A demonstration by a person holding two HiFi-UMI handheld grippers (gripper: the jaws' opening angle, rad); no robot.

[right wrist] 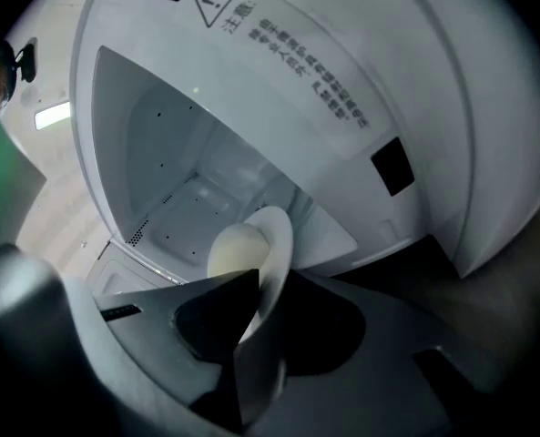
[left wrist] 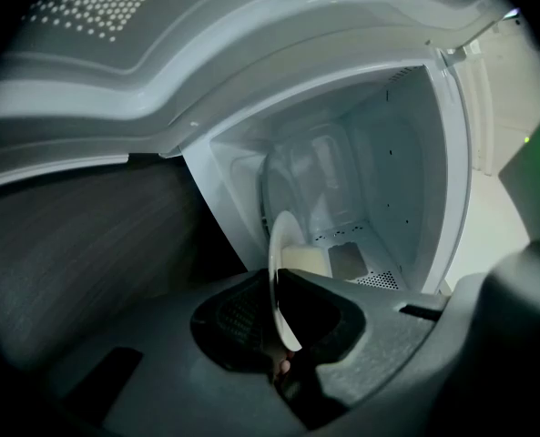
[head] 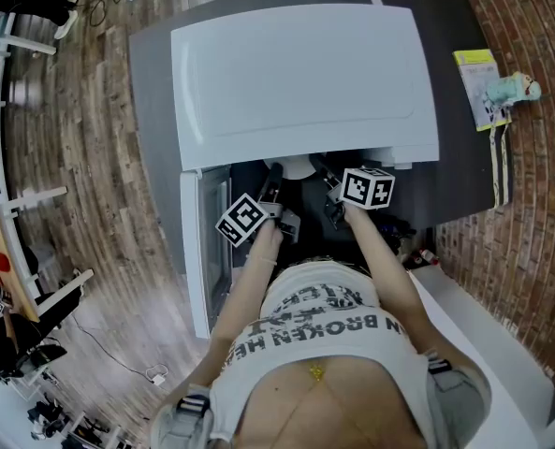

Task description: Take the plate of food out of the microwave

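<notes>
Plate [left wrist: 277,271] held edge-on at the open mouth of the microwave [head: 305,73], carrying a pale rounded piece of food [right wrist: 233,248] on its face. Left gripper [left wrist: 277,326] and right gripper [right wrist: 262,321] each have their fingers clenched on the plate's rim, one from either side. Microwave door [head: 200,251] stands swung open at the person's left, and the oven rests on a dark counter [head: 155,110]
</notes>
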